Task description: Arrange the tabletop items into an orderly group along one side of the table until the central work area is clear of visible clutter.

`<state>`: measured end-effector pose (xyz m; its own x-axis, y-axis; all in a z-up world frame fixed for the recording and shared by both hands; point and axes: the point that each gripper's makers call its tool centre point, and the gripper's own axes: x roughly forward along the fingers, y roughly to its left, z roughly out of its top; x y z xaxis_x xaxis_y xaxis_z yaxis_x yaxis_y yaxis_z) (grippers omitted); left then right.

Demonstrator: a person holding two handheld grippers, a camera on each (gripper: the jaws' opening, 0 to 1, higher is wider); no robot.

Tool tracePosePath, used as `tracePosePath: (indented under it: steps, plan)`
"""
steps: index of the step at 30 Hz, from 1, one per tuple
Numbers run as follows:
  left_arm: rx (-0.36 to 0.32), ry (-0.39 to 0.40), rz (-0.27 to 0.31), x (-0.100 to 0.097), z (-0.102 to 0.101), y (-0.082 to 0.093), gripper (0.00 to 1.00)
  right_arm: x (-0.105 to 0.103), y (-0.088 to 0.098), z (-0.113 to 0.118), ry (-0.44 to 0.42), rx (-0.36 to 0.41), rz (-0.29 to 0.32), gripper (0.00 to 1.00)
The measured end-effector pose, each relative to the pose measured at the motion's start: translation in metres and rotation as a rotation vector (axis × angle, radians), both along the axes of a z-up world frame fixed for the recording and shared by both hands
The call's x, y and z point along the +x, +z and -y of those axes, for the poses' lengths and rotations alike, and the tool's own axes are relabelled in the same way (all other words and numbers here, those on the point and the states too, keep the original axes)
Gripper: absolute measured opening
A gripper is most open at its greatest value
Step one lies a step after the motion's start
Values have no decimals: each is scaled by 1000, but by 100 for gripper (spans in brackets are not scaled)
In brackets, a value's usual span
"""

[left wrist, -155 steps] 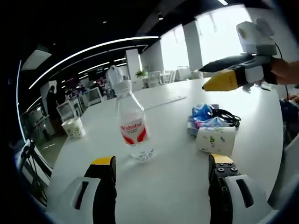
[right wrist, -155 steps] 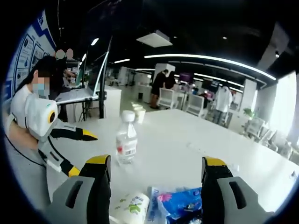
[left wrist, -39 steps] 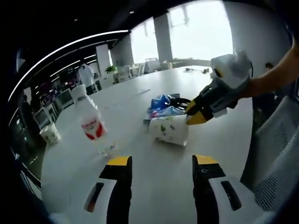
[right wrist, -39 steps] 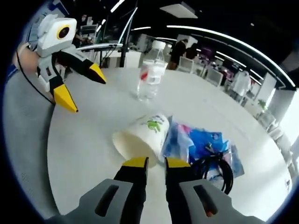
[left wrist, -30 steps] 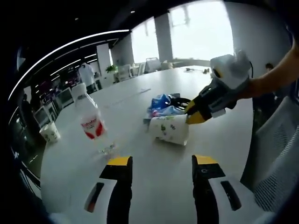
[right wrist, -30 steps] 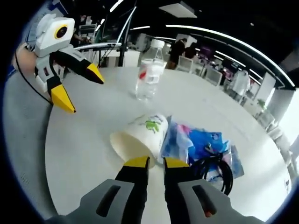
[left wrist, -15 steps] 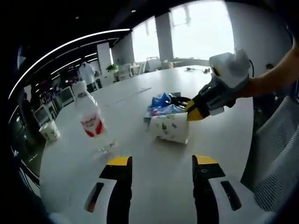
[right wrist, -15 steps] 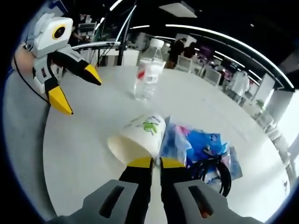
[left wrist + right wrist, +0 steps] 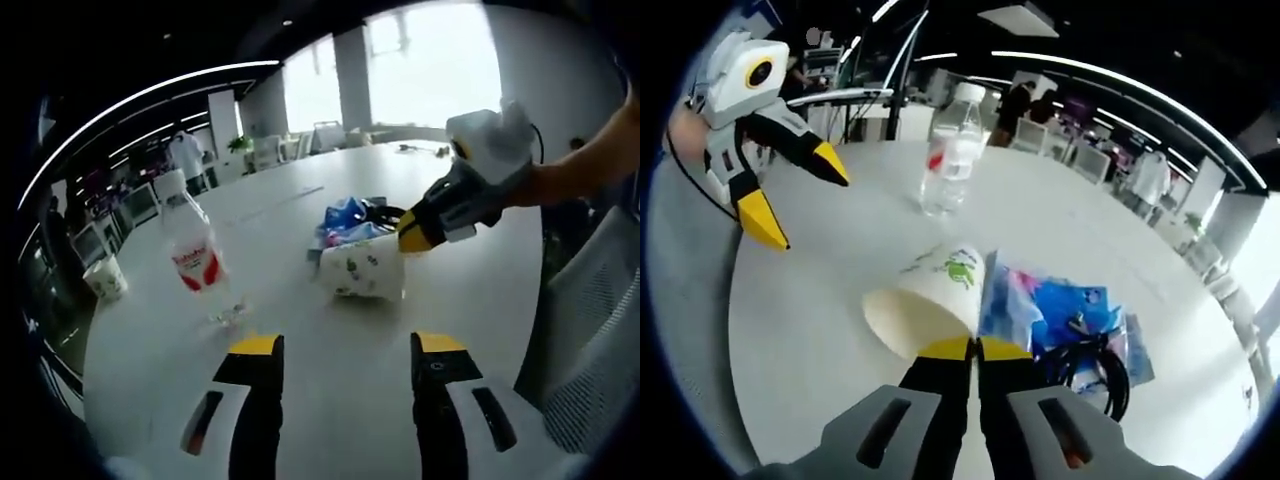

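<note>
While the white paper cup with green print (image 9: 930, 298) lies tipped on the white table (image 9: 810, 330), mouth toward the right gripper (image 9: 973, 349), its rim is pinched by those closed jaws. Beside it sit blue wrappers (image 9: 1065, 310); the clear water bottle (image 9: 196, 258) stands apart. The left gripper (image 9: 340, 345) is held spread, farther off.

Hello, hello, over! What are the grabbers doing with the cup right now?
Right gripper shut on paper cup rim. Left gripper open, holding nothing. Water bottle upright; blue packets and black cable beside cup.
</note>
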<state>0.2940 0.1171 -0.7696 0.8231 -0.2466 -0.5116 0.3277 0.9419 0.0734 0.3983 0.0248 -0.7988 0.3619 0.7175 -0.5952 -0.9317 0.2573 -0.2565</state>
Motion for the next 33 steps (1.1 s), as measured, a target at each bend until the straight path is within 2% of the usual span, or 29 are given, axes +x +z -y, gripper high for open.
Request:
tracePosePath:
  steps: [5,8,13,18,20,24,25,27,28,33]
  plan:
    - [14,-12,2,0,1,0,48,2,1,1,-6,0,-14,0]
    - [-4,-12,-3,-1,3,-3,48,1,4,1,-8,1,-40,0]
    - [12,-25,4,-2,4,-5,48,1,5,2,-25,-5,-76,0]
    - [58,-57,16,0,6,-5,48,-1,10,-1,-36,5,-126,0]
    - [83,-74,35,3,7,-3,48,-6,8,-1,-33,-7,-185,0]
    - [141,-121,68,6,11,1,48,-22,6,1,-49,-37,-360,0]
    - [161,-136,73,7,12,2,48,-20,8,0,-40,-33,-346,0]
    - [189,-164,84,8,15,2,48,-23,7,4,-32,-79,-374,0]
    - [189,-169,91,9,16,2,48,-20,10,2,-24,-72,-367,0]
    - [210,-199,98,11,21,2,47,-20,15,1,-23,-88,-417,0]
